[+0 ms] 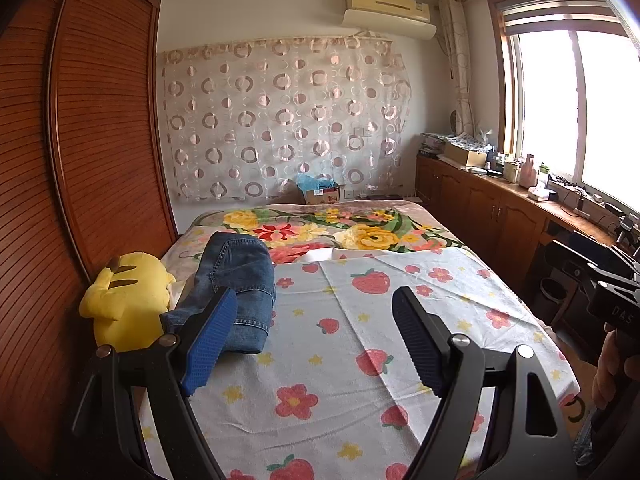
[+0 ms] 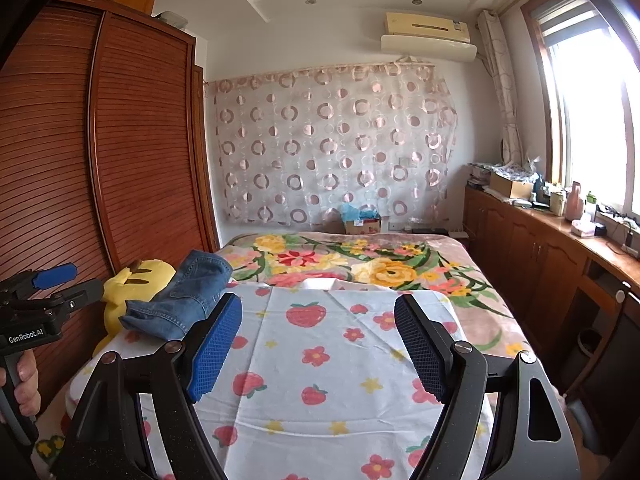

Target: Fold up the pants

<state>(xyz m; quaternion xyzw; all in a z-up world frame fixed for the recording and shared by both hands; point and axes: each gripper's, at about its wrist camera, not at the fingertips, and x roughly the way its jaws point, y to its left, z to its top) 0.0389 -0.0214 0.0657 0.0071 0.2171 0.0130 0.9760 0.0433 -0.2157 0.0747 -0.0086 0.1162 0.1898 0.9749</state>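
Folded blue denim pants (image 1: 234,280) lying at left edge of strawberry-print white sheet (image 1: 360,320), touching yellow plush toy (image 1: 124,300). Left gripper (image 1: 316,340) and right gripper (image 2: 320,344) spread wide, empty, above sheet.

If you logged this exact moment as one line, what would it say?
task: fold pants | jeans: bundled on bed beside yellow plush | left gripper: open, empty | right gripper: open, empty | fold: not started

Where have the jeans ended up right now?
The jeans lie bundled on the left side of the bed, on the strawberry-print sheet and against the yellow plush toy by the wooden wardrobe; neither open gripper holds them.
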